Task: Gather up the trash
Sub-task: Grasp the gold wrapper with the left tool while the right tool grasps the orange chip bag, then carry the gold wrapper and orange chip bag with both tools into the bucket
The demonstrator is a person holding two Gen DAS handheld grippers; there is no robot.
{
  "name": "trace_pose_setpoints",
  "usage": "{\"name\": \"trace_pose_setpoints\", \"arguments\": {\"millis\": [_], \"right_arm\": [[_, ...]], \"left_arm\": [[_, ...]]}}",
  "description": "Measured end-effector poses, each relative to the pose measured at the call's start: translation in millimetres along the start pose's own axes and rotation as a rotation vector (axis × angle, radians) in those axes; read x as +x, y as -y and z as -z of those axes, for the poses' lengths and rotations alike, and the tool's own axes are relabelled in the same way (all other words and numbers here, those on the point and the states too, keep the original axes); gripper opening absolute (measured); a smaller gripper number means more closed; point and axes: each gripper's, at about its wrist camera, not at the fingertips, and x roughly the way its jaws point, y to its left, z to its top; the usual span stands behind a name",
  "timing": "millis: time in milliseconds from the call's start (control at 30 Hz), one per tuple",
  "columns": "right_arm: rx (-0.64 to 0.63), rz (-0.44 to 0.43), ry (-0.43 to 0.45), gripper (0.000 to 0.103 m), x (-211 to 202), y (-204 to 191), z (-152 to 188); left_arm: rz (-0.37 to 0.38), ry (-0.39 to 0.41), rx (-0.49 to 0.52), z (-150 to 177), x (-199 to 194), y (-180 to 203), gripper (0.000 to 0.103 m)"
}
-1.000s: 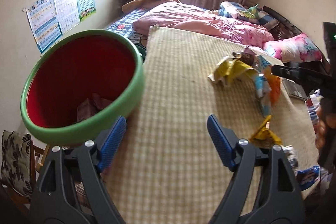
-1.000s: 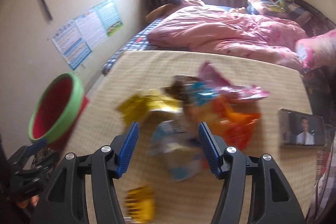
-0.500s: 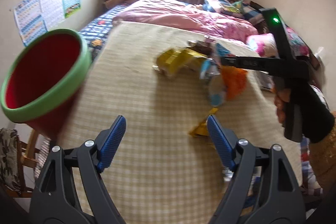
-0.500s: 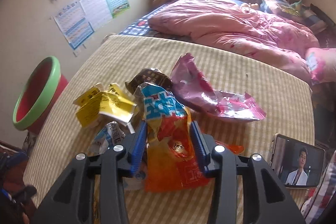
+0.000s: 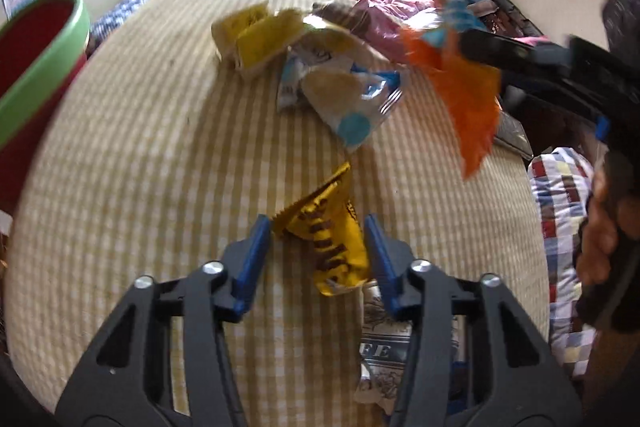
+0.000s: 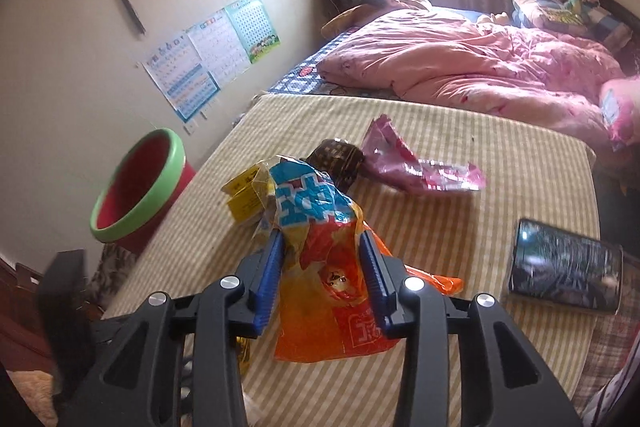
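Left wrist view: the left tool (image 5: 318,241) points steeply down at the counter (image 5: 132,147), its jaws straddling a yellow wrapper (image 5: 332,239) that lies flat on the striped cloth. The jaws have just been closing and now stand narrow; the wrapper sits between them, the right pad at its edge, the left tip by its corner, but I cannot tell that they press it yet. The low, tilted pose suits pinching a thin, flat piece off the cloth. Beyond it lies the rest of the trash: yellow packets (image 5: 256,39) and a clear bag (image 5: 348,95). The bin (image 5: 44,63) waits at the counter's left edge. On the right, the right tool (image 5: 500,55) lifts an orange bag (image 5: 464,95) clear of the pile.

Right wrist view: the right tool (image 6: 324,267) is clamped on the orange bag (image 6: 332,291), pads pressing both sides, the crumpled top standing up between them. It points down and forward. A pink wrapper (image 6: 416,163) and a brown one (image 6: 340,159) remain on the counter (image 6: 520,155); a phone (image 6: 568,267) lies well to the right. The bin (image 6: 140,187) stands off the left edge, so this bag likely travels leftward.
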Motion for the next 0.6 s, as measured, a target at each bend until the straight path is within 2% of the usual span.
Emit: {"name": "trace_pose_setpoints", "arguments": {"millis": [133,200,500,600], "right_arm": [[0.018,-0.006,-0.007,0.038,-6,-1,7],[0.010,-0.014,-0.022,0.038,-4,-6,12],[-0.033,-0.035,-0.115,0.043,32,-30,28],[-0.034,-0.017,-0.122,0.056,38,-31,30]], "left_arm": [[-0.009,0.007,0.003,1,-6,-2,0.026],[-0.040,0.017,0.032,3,-15,-5,0.023],[-0.158,0.081,-0.062,10,-40,-52,0.025],[-0.160,0.093,-0.081,12,-41,-56,0.033]]}}
